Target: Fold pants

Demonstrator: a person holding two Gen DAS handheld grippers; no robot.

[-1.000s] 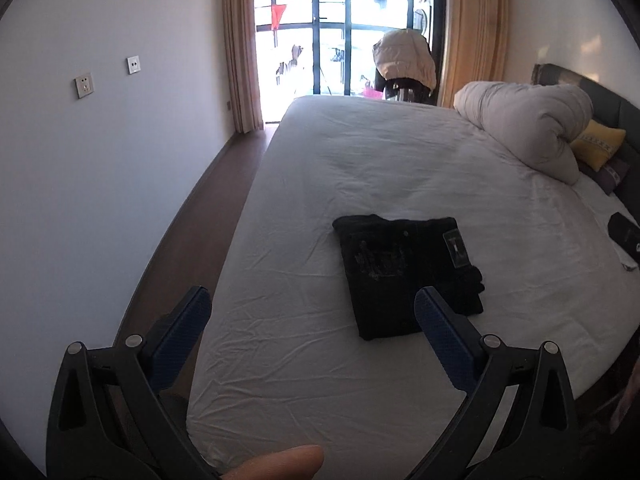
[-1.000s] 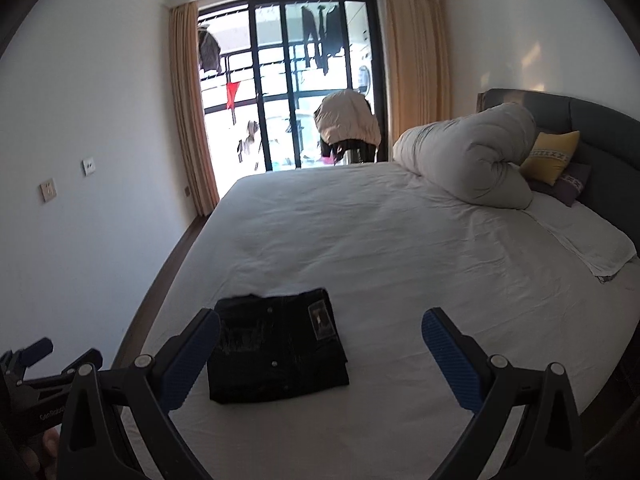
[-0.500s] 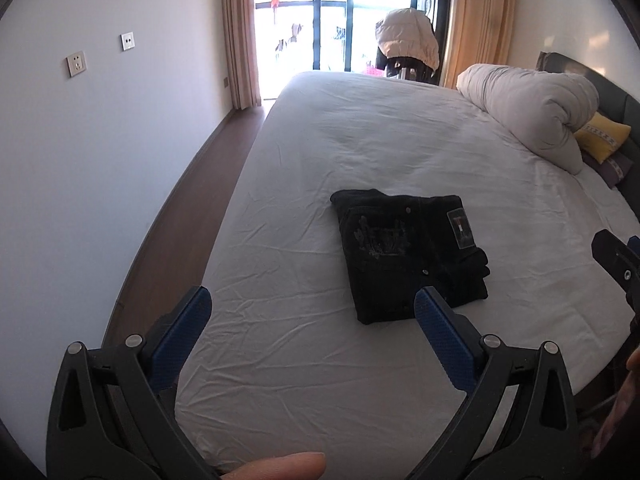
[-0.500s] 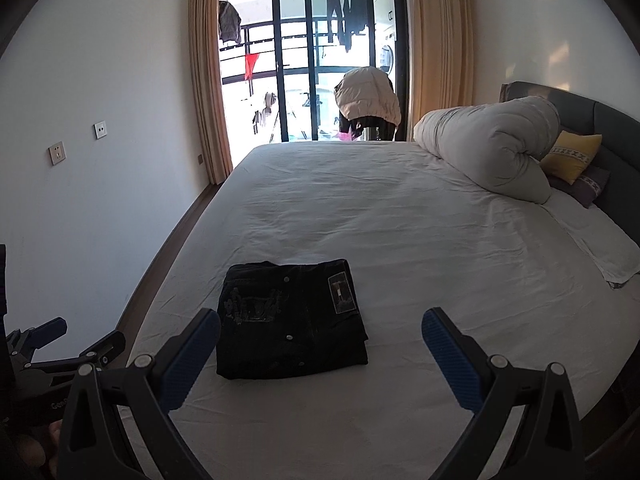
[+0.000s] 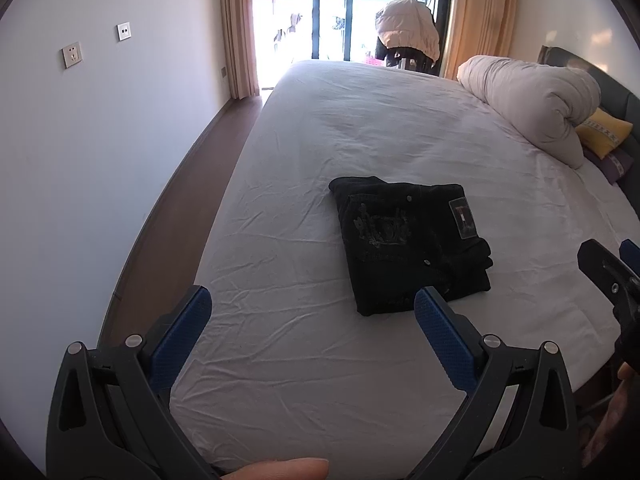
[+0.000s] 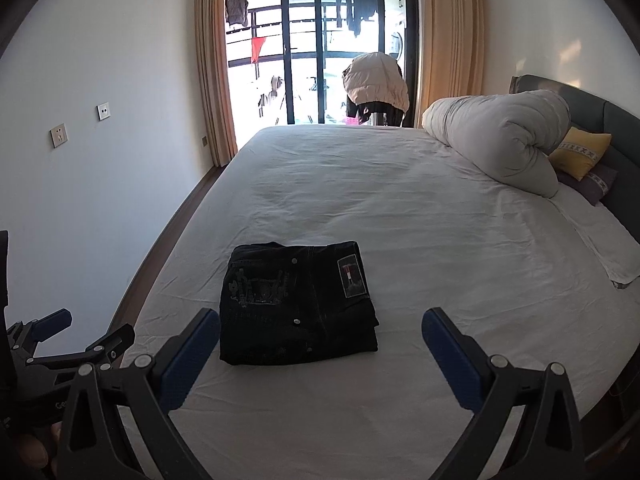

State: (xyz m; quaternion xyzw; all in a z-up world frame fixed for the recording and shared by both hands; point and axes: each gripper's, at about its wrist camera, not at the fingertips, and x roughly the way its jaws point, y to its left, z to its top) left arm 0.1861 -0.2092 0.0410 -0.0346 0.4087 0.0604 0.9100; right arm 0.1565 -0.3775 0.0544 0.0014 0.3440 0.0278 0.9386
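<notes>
Pants lying folded into a compact black rectangle on the bed, ahead of and slightly right of the left claw, ahead of and between the fingers of the right claw in its own view. Left claw spread wide, holding nothing, hovering over the near sheet just short of the bundle. Right claw likewise spread wide and empty, its tip visible at the right edge of the left view, well apart from the cloth. Folding judged essentially complete; best finish would be to leave the stack alone, or at most press the loose bulging corner nearest the right claw flat, approaching from above without dragging the layers. Compared with half a second back: bundle sitting a touch lower and closer in the right view, right claw reaching further into the left view, both claws unchanged in spread, pants undisturbed.
</notes>
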